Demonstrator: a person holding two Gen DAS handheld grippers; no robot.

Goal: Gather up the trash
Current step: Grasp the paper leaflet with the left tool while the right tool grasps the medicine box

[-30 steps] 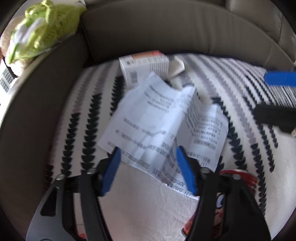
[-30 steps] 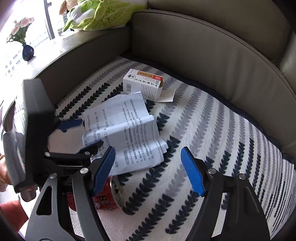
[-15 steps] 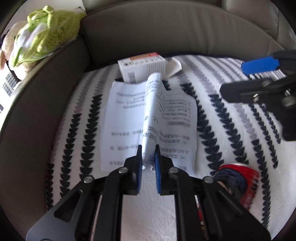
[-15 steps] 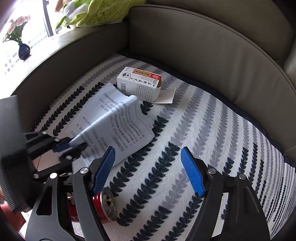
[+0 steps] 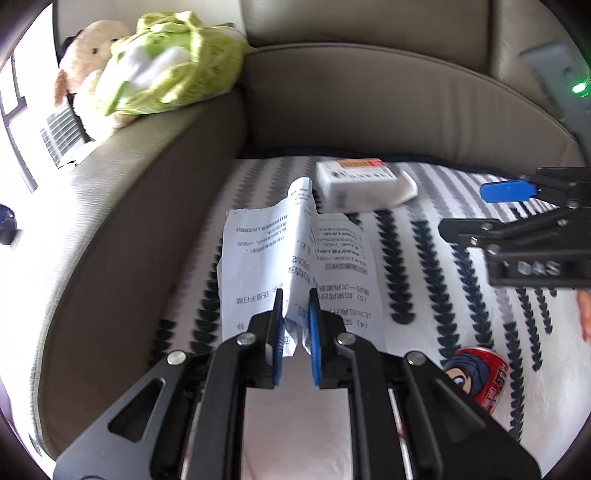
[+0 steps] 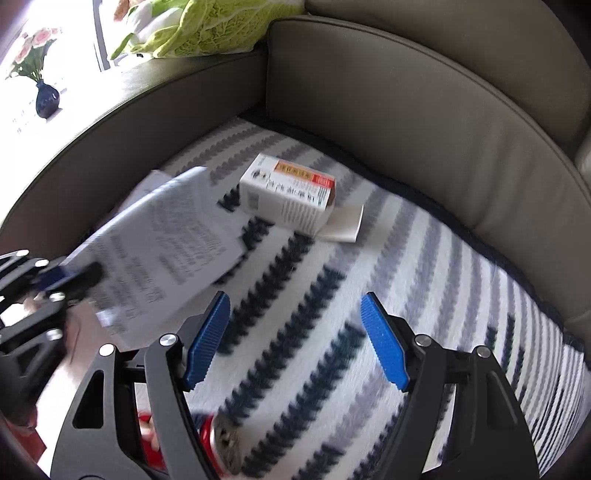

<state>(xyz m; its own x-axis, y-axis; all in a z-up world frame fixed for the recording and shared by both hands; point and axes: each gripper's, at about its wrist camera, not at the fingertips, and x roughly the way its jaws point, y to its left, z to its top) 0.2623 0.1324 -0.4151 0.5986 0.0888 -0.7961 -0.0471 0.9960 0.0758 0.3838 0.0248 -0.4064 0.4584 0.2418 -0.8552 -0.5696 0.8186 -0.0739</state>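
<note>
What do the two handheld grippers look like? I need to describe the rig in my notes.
Both match: the left gripper and right gripper have black linkage arms with silver rivets and two ribbed blue finger pads. The right one's body shows grey lettering and a green light in the left view.

Each camera sits on its hand-held gripper, looking steeply down and close at the sofa seat (image 5: 424, 266). Both views share the leaflet (image 5: 295, 258), box (image 6: 288, 199), can (image 5: 480, 376) and green plush (image 6: 207, 26).
</note>
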